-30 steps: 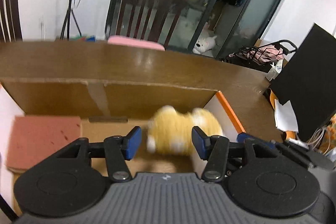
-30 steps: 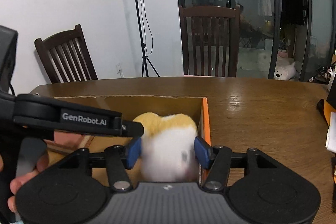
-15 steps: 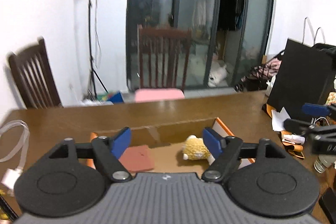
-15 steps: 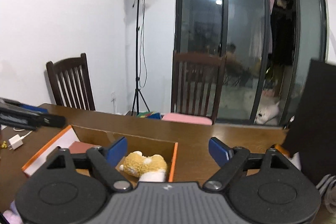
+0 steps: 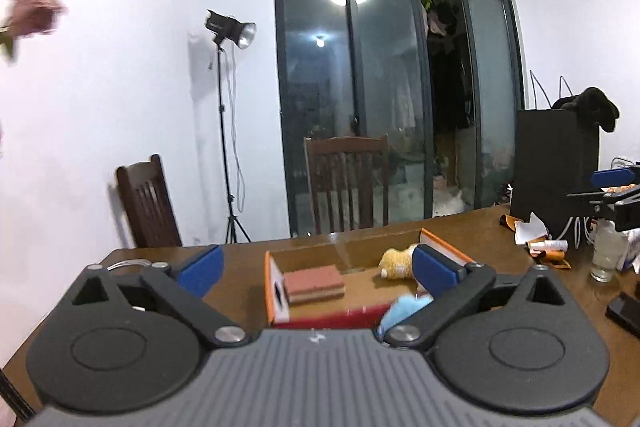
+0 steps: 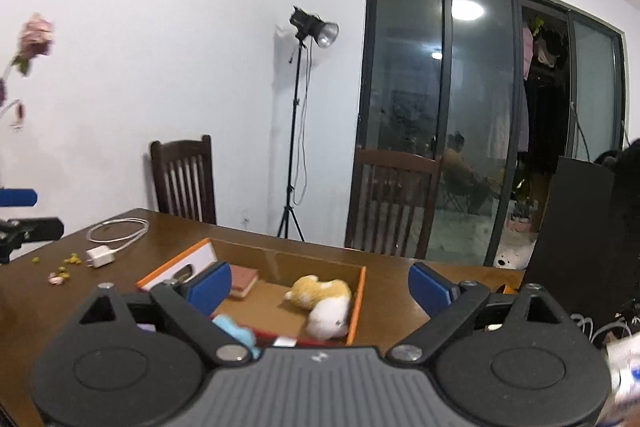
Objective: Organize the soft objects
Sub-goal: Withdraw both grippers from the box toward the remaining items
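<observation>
An open cardboard box (image 5: 276, 291) with orange edges sits on the wooden table. Inside lie a yellow and white plush toy (image 6: 320, 297), also in the left wrist view (image 5: 394, 263), and a reddish sponge block (image 5: 314, 283). A light blue soft toy (image 5: 402, 309) lies at the box's near edge, also in the right wrist view (image 6: 234, 331). My left gripper (image 5: 316, 267) is open and empty, raised above the near side of the box. My right gripper (image 6: 320, 285) is open and empty, also raised back from the box.
A white charger and cable (image 6: 108, 245) and small scraps (image 6: 64, 269) lie on the table's left. A black bag (image 5: 556, 167), papers, a glass (image 5: 606, 259) and a phone (image 5: 624, 311) crowd the right. Chairs (image 5: 348, 183) stand behind the table.
My right gripper has let go of the plush toy, which now lies in the box. Both grippers opened wide and pulled up and back from the box.
</observation>
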Demonstrator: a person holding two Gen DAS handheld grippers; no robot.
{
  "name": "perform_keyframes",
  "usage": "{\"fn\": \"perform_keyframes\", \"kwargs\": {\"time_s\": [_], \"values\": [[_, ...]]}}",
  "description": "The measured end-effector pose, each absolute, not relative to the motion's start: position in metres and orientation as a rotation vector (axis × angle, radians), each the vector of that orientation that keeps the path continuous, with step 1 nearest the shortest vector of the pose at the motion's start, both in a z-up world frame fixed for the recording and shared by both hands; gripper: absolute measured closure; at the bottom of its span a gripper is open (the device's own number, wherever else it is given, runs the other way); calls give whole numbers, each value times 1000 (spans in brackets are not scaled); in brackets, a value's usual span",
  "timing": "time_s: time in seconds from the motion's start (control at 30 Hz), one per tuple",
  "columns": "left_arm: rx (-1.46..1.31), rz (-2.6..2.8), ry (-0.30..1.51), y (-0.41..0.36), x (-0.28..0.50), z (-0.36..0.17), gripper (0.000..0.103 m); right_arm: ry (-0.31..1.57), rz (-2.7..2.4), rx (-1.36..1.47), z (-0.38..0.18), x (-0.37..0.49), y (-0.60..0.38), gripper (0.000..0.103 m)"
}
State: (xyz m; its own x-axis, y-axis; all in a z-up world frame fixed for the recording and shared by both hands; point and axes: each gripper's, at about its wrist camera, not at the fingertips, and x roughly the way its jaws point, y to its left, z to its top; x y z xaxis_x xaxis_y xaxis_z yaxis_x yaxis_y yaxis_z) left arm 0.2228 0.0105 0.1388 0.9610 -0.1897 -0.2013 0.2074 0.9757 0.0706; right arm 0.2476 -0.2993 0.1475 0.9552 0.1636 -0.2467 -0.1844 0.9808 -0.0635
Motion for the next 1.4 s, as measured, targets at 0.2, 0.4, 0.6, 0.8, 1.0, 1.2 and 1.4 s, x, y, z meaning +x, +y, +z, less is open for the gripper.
{"fn": "perform_keyframes", "kwargs": {"time_s": [0.2, 0.4, 0.6, 0.8, 1.0, 1.2, 1.4], "values": [[63, -167, 163, 34, 148, 107, 0, 206, 207, -74, 110, 176, -293, 1], [111, -154, 157, 44, 84, 79, 0, 229, 199, -61, 71, 110, -283, 1], [113, -169, 162, 44, 82, 80, 0, 261, 198, -30, 58, 77, -285, 1], [109, -173, 212, 40, 90, 64, 0, 274, 156, -17, 48, 86, -280, 1], [99, -172, 300, 36, 117, 46, 0, 346, 123, -26, 21, 108, -275, 2], [95, -267, 365, 6, 156, 33, 0, 398, 148, 22, 9, 141, -275, 4], [78, -343, 357, -21, 198, 32, 0, 406, 167, 67, 10, 177, -275, 15]]}}
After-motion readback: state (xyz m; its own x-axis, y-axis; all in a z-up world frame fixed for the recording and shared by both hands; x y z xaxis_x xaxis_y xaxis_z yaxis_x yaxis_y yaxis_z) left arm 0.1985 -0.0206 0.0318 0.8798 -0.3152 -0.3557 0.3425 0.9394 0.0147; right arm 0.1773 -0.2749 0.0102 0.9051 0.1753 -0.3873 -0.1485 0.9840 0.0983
